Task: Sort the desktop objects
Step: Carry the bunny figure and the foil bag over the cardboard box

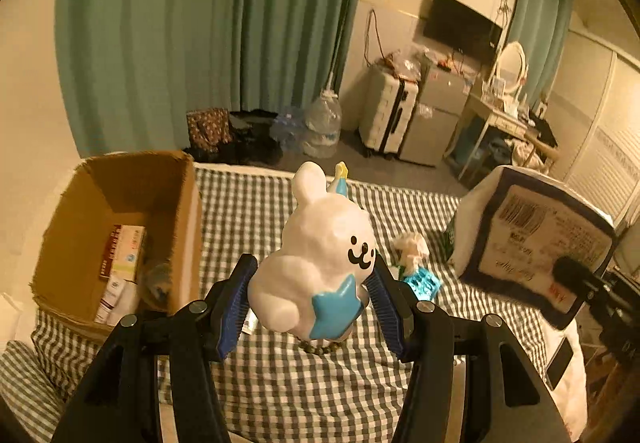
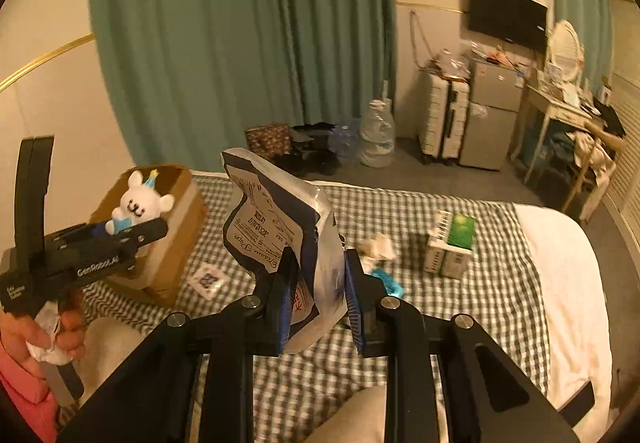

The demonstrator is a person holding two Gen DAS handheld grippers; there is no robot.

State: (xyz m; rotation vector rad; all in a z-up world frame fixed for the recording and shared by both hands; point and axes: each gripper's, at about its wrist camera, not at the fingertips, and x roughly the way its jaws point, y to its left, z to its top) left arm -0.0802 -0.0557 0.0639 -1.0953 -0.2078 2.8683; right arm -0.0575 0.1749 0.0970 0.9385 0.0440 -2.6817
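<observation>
Left wrist view: my left gripper [image 1: 312,303] clamps the rabbit figure [image 1: 320,251], the cardboard box [image 1: 120,227] down-left and nearer it; my right gripper [image 2: 316,299] pinches the tissue pack [image 2: 280,227].

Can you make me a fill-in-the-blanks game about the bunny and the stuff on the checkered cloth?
1. The left gripper holds a white ____ toy.
2. The right gripper is clamped on a tissue ____.
3. The cardboard box stands on a ____ cloth.
4. The curtain is ____.

Missing words: bunny; pack; checkered; green
</observation>
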